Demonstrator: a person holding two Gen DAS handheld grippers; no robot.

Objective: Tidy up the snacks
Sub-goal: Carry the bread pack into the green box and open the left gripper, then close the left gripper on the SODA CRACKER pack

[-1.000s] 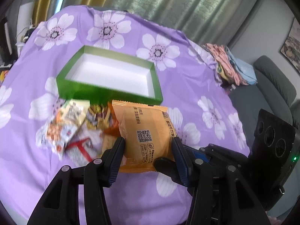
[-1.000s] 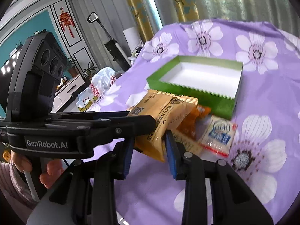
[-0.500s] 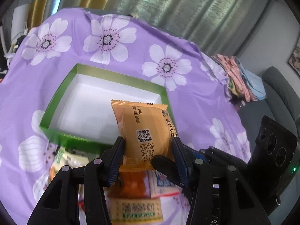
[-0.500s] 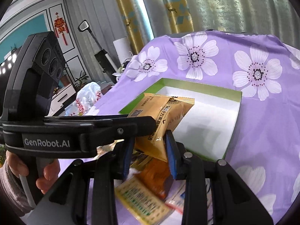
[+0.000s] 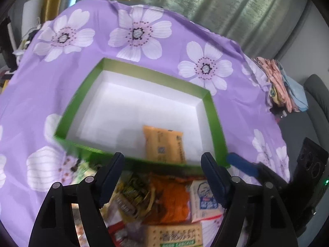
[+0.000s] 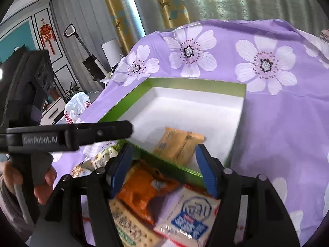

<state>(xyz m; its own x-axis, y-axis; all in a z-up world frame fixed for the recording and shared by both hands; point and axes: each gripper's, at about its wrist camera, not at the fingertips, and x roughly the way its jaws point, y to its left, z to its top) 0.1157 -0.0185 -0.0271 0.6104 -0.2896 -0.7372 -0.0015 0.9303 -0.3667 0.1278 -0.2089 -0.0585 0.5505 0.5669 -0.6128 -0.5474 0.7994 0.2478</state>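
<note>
An orange-yellow snack packet lies inside the green box, near its front wall and clear of all fingers. My left gripper hangs just in front of that wall, its jaws opening with nothing between them. My right gripper is beside it at the same wall, jaws also opening and empty. Its blue finger shows at the right of the left wrist view. A pile of snack packets lies on the cloth under both grippers.
A purple flowered cloth covers the table. Folded clothes lie at its far right edge. A hand holds the left gripper's handle. A white plastic bag sits off the table to the left.
Both grippers, which together pinched the orange-yellow packet, opened and let it go; it now lies in the box. Both hands moved forward from the pile toward the box.
</note>
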